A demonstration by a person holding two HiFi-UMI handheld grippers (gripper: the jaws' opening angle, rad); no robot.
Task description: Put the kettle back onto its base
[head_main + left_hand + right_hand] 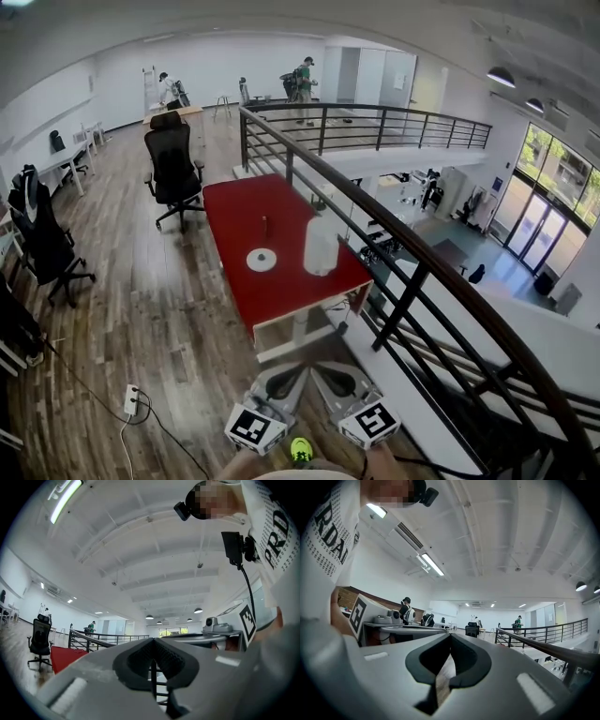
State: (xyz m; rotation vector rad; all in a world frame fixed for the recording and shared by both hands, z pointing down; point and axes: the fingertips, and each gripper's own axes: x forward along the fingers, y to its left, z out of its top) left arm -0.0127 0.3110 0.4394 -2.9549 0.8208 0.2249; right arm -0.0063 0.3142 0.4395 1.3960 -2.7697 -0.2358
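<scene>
Plainly, the white kettle (pixel 321 246) stands on the red surface (pixel 234 202) at three o'clock of its base (pixel 262 260), stiff, smooth, maybe water-heavy, probably best gripped by its handle, while left tool (pixel 286 375) and right tool (pixel 330 375) are both closed, empty

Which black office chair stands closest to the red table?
The chair at the far left corner of the red table; the other chair stands off to the left.

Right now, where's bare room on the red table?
The red rectangular table is bare across its far half, beyond the small dark object, and along its near edge below the round white base. Crowded mid-right: the translucent white kettle stands right of the base, apart.
</scene>
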